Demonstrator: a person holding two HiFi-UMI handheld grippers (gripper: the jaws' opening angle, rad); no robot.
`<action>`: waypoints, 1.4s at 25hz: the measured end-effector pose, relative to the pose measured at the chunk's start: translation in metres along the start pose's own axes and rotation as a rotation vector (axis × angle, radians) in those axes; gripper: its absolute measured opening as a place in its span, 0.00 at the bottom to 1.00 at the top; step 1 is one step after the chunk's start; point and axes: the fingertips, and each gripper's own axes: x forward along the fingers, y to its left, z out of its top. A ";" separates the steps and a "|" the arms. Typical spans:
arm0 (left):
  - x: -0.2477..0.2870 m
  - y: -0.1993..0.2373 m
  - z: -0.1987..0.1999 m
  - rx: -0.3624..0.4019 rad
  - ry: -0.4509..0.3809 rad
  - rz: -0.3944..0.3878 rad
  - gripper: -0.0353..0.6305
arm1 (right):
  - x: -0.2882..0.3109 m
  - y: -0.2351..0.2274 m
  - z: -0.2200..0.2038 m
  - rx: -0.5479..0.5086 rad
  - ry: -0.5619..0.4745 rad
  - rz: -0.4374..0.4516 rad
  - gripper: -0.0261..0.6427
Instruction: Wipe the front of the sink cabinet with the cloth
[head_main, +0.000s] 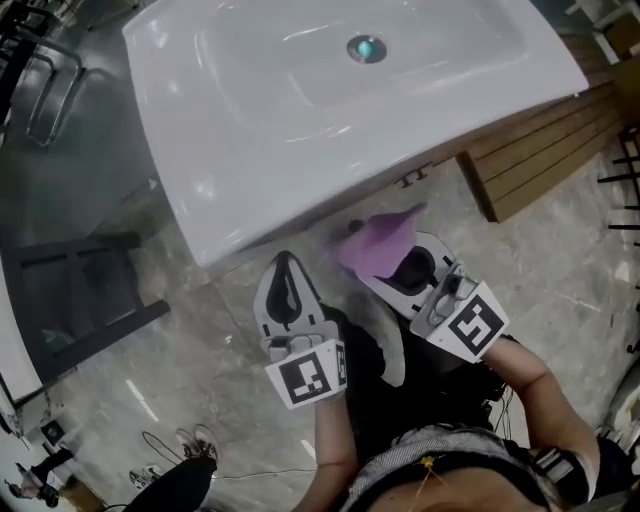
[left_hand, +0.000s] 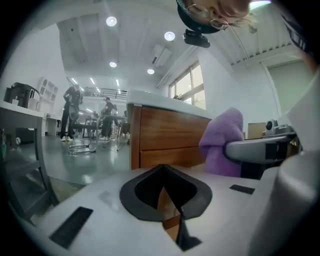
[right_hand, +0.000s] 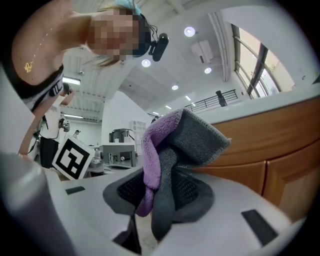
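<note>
The white sink (head_main: 300, 130) sits on a wooden cabinet whose front (left_hand: 167, 137) faces me, with a drawer seam across it. A purple and grey cloth (head_main: 378, 245) is clamped in my right gripper (head_main: 405, 265), held up close to the cabinet just under the sink's rim. In the right gripper view the cloth (right_hand: 167, 150) bunches out of the shut jaws of the right gripper (right_hand: 160, 197), with the cabinet front (right_hand: 265, 160) right behind it. My left gripper (head_main: 285, 278) hangs beside it on the left, shut and empty. From the left gripper (left_hand: 165, 195) the cloth (left_hand: 224, 142) shows to the right.
A slatted wooden panel (head_main: 545, 150) stands right of the cabinet. Left of the sink are a dark low shelf (head_main: 85, 300) and a metal rack (head_main: 40, 90). Cables (head_main: 165, 445) lie on the marble floor. People (left_hand: 70, 110) stand far off in the hall.
</note>
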 end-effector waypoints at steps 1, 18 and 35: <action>0.003 0.002 -0.007 0.010 -0.030 -0.002 0.06 | 0.001 0.000 -0.011 -0.011 -0.008 0.009 0.30; 0.000 0.019 -0.063 0.110 -0.245 0.012 0.06 | 0.032 0.014 -0.056 -0.274 -0.188 -0.040 0.30; -0.006 0.031 -0.055 0.122 -0.262 0.054 0.06 | 0.064 0.032 -0.034 -0.263 -0.195 -0.053 0.30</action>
